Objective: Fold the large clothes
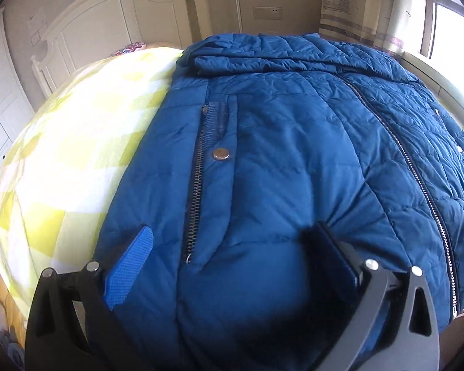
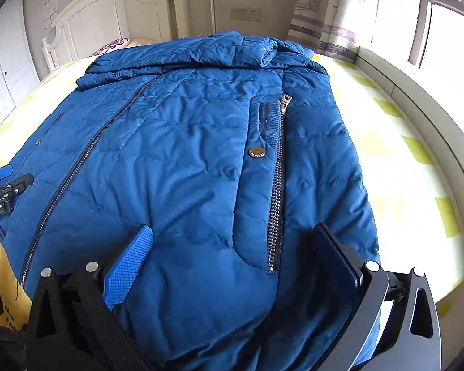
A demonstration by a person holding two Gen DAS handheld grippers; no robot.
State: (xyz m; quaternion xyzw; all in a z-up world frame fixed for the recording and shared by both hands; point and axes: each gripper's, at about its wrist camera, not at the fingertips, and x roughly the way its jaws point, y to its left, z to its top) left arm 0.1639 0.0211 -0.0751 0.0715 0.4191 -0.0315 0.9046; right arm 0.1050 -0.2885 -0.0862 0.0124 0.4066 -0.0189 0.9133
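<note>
A large blue quilted jacket [image 1: 278,160] lies front up on the bed, zipped, with its sleeves folded across the top; it also shows in the right wrist view [image 2: 185,160]. My left gripper [image 1: 232,232] is open over the jacket's lower left part, its fingers either side of a pocket zipper [image 1: 198,185]. My right gripper [image 2: 235,232] is open over the lower right part, near the other pocket zipper [image 2: 277,191]. The left gripper [image 2: 9,182] also shows at the left edge of the right wrist view.
The bed has a yellow and white checked cover [image 1: 68,160]. A white headboard [image 1: 108,21] stands at the back left. A window ledge [image 2: 417,99] and curtain [image 2: 324,15] lie on the right. A wall socket [image 2: 246,14] is behind.
</note>
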